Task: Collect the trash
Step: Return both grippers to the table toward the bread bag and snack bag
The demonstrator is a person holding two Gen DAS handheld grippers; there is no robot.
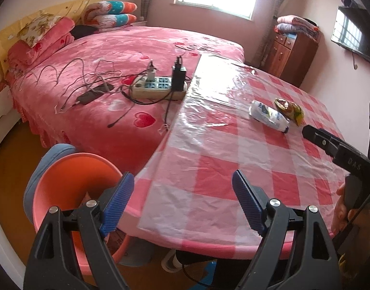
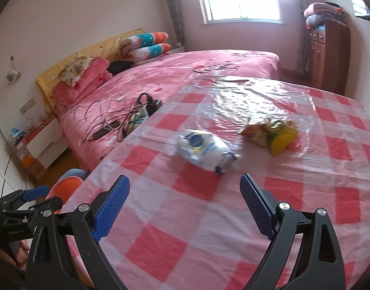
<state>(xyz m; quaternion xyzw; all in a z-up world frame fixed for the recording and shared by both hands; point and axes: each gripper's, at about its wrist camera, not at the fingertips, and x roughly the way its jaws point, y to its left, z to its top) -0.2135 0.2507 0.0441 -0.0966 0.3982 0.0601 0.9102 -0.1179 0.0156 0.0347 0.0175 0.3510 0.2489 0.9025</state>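
Wrappers, white and yellow, lie ahead of the right gripper's wide, empty jaws.

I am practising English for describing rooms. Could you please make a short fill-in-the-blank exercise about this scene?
1. The white wrapper and the yellow wrapper lie on the checked ____.
2. The power strip lies on the pink ____.
3. The jaws of the right gripper are ____.

Missing words: tablecloth; bed; open
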